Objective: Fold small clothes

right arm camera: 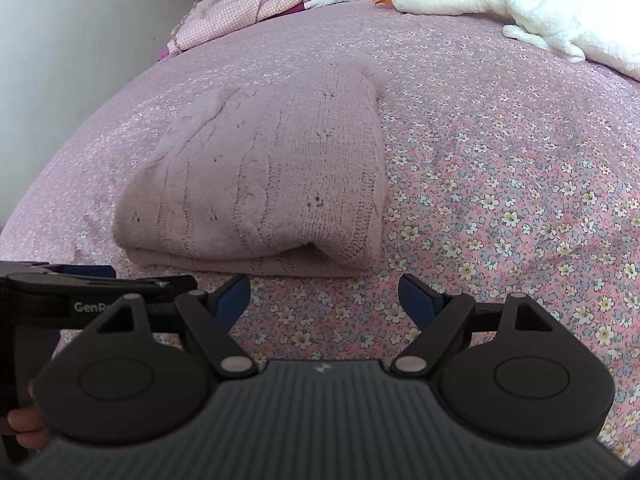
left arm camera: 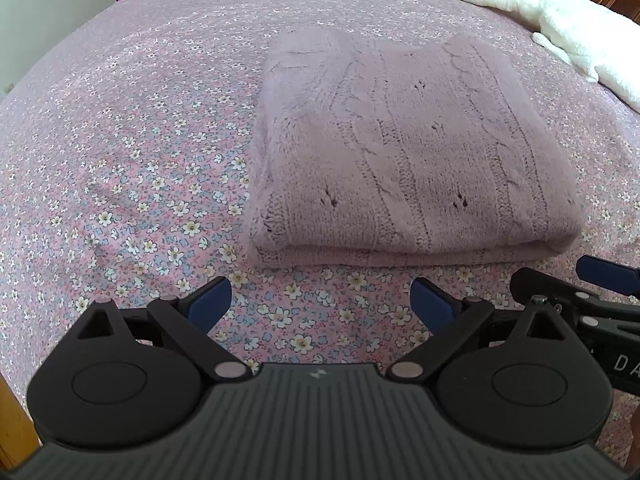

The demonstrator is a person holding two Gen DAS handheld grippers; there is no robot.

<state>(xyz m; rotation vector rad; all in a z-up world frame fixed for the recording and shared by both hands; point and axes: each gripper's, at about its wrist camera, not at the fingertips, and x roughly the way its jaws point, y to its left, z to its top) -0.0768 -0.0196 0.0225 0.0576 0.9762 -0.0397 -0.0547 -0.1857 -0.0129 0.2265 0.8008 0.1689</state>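
Mauve knit sweater lies folded into a neat block on the flowered bed, and we hold off just short of its near edge.

We keep the left gripper and right gripper side by side over bare sheet, fingers on both spread wide and holding nothing. We judge the folding done or nearly so; if anything remains, the next move calls for tidying the slightly gaping near right corner. A white plush goose lies well apart at the bed's far side.

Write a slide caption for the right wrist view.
Open right gripper above floral bedsheet, facing folded pink sweater; plush goose behind.
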